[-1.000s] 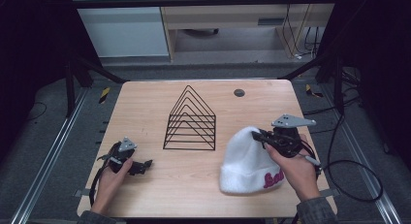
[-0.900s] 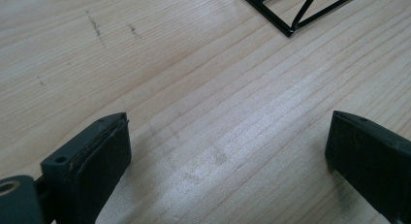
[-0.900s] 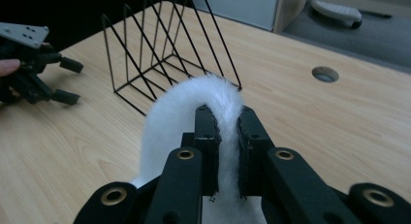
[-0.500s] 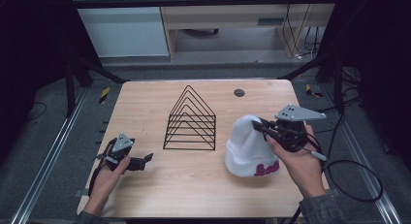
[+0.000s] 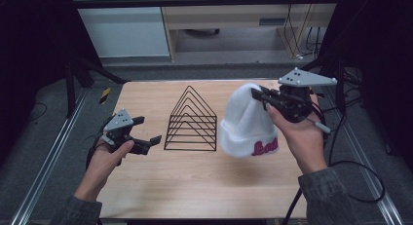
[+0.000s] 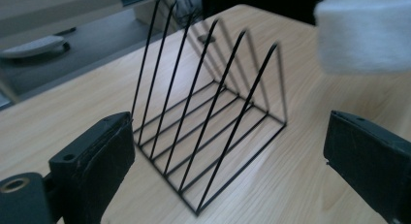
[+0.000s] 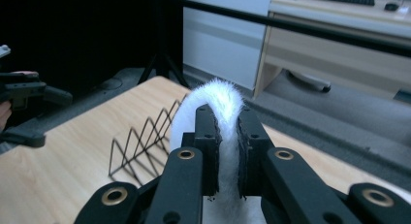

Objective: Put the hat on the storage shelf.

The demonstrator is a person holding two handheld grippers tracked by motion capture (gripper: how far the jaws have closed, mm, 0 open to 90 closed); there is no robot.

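One white knit beanie (image 5: pixel 246 122) is hanging in the high view from the right gripper (image 5: pixel 260 96), above the table (image 5: pixel 195 186) and just right of the black wire file rack (image 5: pixel 191 121), whose slots are sitting empty. The left gripper (image 5: pixel 148 140) is spreading its jaws around nothing. In the left gripper view, its two pads (image 6: pixel 102 156) are framing the rack (image 6: pixel 208 122), the hat's cuff (image 6: pixel 363 35) at upper right. In the right gripper view, the jaws are pinching the beanie's crown (image 7: pixel 220 103); it looks soft, light and floppy, so a fold of fabric is probably the best hold.
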